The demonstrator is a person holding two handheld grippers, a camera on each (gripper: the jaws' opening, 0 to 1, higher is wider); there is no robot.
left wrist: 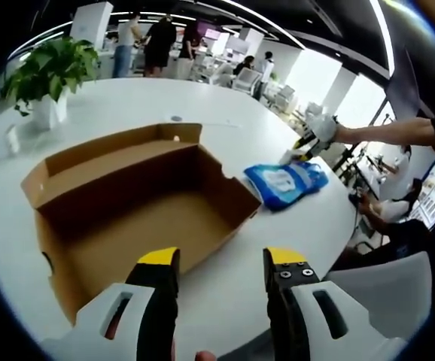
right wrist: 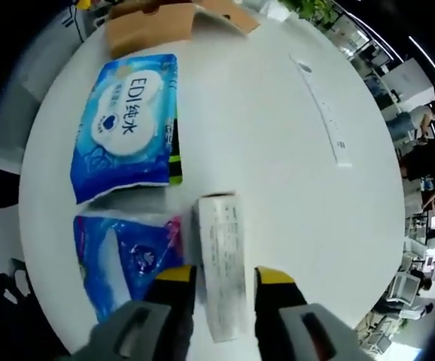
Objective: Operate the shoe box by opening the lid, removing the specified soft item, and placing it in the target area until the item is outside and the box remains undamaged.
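The cardboard shoe box (left wrist: 138, 218) lies open and empty on the round white table (left wrist: 278, 248), its lid folded back to the left. To its right lie blue soft packs (left wrist: 287, 182). My left gripper (left wrist: 223, 263) hangs open over the box's near corner. My right gripper (left wrist: 306, 143), held by a gloved hand, hovers just beyond those packs. In the right gripper view, a blue wipes pack (right wrist: 127, 113) and a second blue pack (right wrist: 123, 256) lie flat. A narrow white carton (right wrist: 221, 263) lies between the open jaws of my right gripper (right wrist: 225, 277). The shoe box (right wrist: 153, 22) is at the top.
A potted plant (left wrist: 50, 75) stands at the table's far left. A thin white strip (right wrist: 323, 105) lies across the tabletop. People stand by desks behind (left wrist: 157, 41), and one sits at the right (left wrist: 398, 210). The table edge curves close on the right.
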